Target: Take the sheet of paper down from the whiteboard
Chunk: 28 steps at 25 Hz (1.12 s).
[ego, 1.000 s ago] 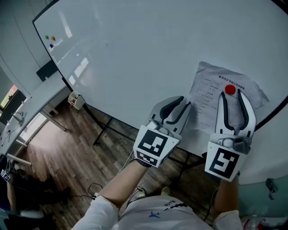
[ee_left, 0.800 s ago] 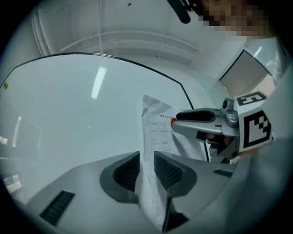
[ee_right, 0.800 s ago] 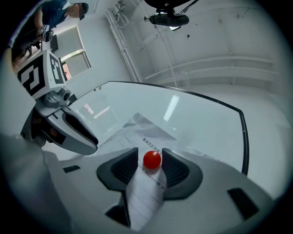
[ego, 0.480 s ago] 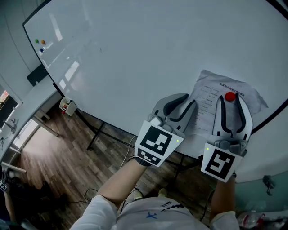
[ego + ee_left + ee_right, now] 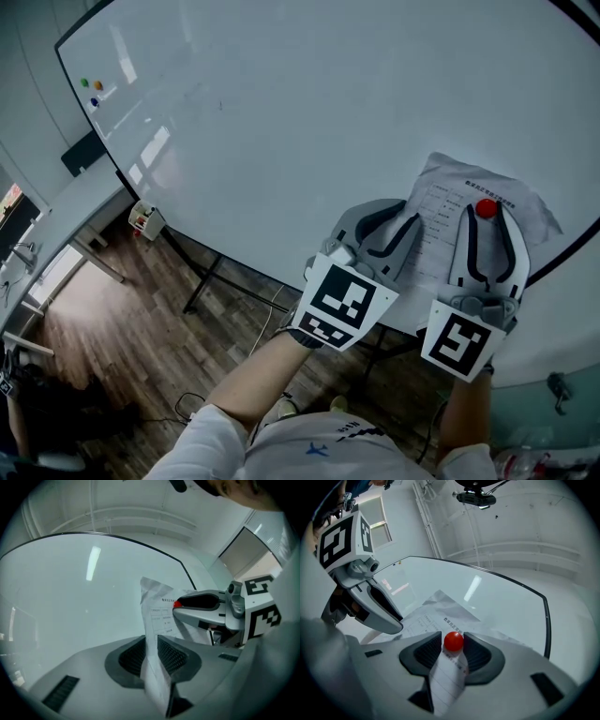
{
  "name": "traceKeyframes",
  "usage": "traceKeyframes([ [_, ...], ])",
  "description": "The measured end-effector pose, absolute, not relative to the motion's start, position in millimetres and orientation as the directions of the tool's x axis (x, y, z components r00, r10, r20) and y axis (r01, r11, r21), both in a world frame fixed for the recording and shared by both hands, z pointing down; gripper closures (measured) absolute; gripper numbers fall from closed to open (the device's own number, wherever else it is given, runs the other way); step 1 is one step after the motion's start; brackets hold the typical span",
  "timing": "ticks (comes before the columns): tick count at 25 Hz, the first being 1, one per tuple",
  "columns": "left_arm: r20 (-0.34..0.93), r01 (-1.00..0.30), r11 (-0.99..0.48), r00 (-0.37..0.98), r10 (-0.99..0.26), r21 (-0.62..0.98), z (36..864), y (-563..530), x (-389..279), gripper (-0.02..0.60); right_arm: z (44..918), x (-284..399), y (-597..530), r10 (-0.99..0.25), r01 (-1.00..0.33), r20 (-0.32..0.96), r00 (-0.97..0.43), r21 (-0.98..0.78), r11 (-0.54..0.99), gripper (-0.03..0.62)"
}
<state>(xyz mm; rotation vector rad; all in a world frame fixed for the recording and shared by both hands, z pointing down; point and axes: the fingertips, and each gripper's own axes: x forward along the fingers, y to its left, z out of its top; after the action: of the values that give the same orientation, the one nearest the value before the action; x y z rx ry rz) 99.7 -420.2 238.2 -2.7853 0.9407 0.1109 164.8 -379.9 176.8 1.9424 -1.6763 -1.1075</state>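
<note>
1. We see the left gripper [image 5: 151,641] with its jaws drawn narrow, pinching the near left edge of the sheet of paper [image 5: 161,613]. The paper stands edge-on between the two ribbed pads and runs on ahead of the jaws.
2. Beyond the left jaws the sheet lies against the whiteboard [image 5: 281,122], creased and lifted a little along the pinched edge. Its printed table shows just past the jaw tips.
3. The right gripper [image 5: 453,644] has its jaws closed on a red magnet [image 5: 453,641]. The round magnet sits right between the two jaw tips, a pad touching it on either side.
4. Behind the magnet, a strip of the sheet shows in the gap between the right jaws. The rest of the paper spreads ahead of the tips and to their left.
5. From the head view we find both grippers side by side on the sheet, the left at its left margin and the right near its top middle, where the magnet is.
6. Each gripper carries its marker cube [image 5: 345,302] at the rear, behind the jaws, nearest to us.
7. Far off to the left of the left jaws, near the board's upper corner, sit a few small coloured magnets [image 5: 94,86]. Wooden floor [image 5: 141,337] shows below the board's edge.
</note>
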Motion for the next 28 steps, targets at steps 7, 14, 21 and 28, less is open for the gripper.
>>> traceKeyframes([
  [7,-0.148,-0.607,-0.781,0.794,-0.589,-0.150,235.6,-419.4,100.3,0.548,176.3,164.6,-379.3,-0.946,-0.659,-0.324,-0.014,0.714,-0.235,0.447],
  [14,-0.140,-0.596,-0.785,0.803,-0.579,-0.170,237.6,-415.7,104.9,0.517,176.9,165.0,-378.9,-0.947,-0.654,-0.320,-0.025,0.722,-0.226,0.448],
  [21,-0.145,-0.623,-0.768,0.782,-0.606,-0.149,235.9,-419.5,100.7,0.499,175.0,164.9,-378.6,-0.945,-0.660,-0.326,-0.031,0.717,-0.225,0.448],
  [28,-0.146,-0.630,-0.764,0.777,-0.613,-0.143,236.1,-420.1,103.4,0.568,176.0,166.4,-377.9,-0.944,-0.659,-0.328,-0.037,0.718,-0.224,0.461],
])
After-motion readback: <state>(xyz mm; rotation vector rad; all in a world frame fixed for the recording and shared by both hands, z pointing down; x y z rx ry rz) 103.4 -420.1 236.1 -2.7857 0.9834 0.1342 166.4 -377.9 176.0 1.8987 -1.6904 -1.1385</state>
